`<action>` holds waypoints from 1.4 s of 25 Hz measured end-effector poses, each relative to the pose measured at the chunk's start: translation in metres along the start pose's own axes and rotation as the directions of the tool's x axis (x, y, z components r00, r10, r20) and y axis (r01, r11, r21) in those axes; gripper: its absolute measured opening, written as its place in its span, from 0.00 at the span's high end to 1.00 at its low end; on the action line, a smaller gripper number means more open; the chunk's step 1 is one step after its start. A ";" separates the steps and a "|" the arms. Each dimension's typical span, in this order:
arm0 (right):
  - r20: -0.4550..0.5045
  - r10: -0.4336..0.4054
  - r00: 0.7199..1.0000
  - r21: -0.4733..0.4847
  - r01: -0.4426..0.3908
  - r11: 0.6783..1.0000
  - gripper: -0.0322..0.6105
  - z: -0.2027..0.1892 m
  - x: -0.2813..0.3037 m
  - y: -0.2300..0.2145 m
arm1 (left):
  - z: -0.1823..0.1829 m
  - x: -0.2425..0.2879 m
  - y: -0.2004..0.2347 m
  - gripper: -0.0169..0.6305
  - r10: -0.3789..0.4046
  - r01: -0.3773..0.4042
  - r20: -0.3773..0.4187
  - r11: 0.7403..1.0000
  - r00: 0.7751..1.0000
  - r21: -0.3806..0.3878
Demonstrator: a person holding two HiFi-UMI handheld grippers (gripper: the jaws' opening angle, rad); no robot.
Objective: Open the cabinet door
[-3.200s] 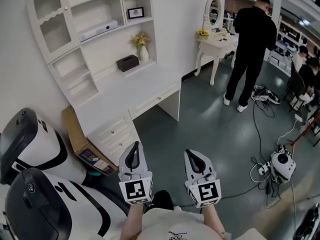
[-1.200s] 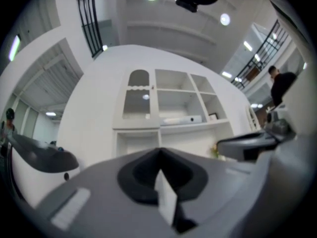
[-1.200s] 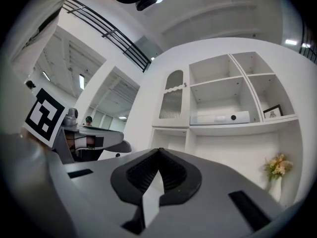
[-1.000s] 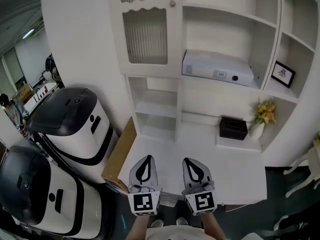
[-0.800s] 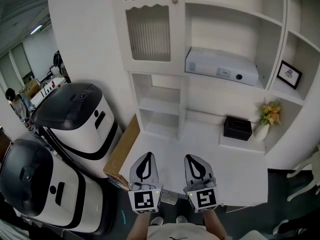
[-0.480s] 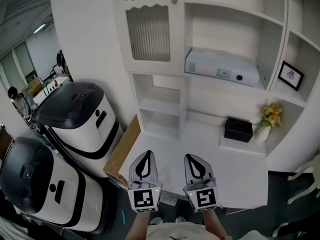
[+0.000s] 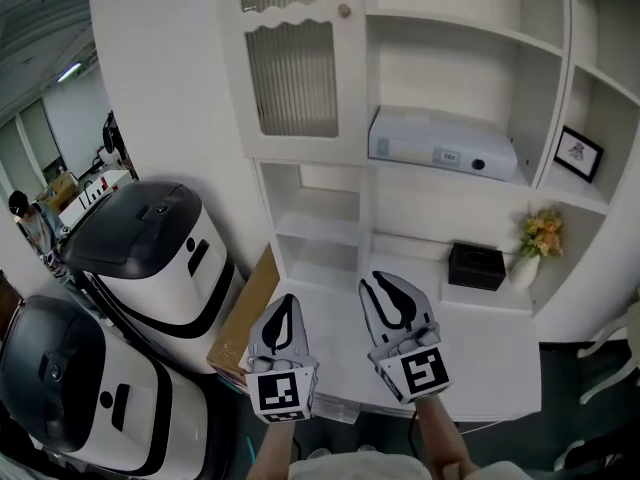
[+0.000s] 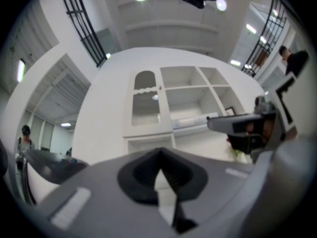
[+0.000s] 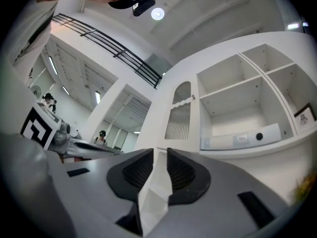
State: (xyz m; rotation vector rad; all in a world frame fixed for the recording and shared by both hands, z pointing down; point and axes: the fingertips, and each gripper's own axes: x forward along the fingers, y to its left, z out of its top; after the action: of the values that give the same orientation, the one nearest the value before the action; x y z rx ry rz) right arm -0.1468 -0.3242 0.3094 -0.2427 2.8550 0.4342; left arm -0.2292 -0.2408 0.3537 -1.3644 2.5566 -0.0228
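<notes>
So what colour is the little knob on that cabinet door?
The knob is light wooden brown, against the white cabinet door. The head view shows it best.

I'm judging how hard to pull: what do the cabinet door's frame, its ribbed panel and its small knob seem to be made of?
Door frame: likely painted wood or board, given its even matte white and the scalloped moulding.
Ribbed panel: probably reeded glass or clear plastic, with fine vertical ridges and a greyish, translucent look.
Knob: round and pale tan, either wood or metal; too small to tell.
</notes>
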 end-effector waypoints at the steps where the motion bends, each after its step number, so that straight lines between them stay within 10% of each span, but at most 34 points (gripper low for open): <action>1: 0.020 0.008 1.000 -0.014 -0.008 1.000 0.82 0.012 0.011 -0.005 | 0.003 0.005 0.004 0.96 -0.003 0.003 0.005 1.000 1.000 0.000; 16: 0.252 -0.164 0.954 -0.213 0.220 0.952 0.70 0.238 0.199 -0.135 | 0.075 0.072 0.030 0.96 -0.044 0.040 0.127 0.999 0.991 0.037; 35: 0.049 -0.316 0.948 -0.353 0.312 0.882 0.73 0.247 0.300 -0.206 | 0.085 0.100 0.053 0.96 -0.026 0.019 0.136 0.998 0.990 0.055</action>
State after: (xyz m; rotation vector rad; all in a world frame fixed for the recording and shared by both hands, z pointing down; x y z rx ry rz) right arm -0.3404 -0.4797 -0.0541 -0.7634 2.6527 0.8790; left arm -0.3069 -0.2845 0.2444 -1.3269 2.4103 -0.0017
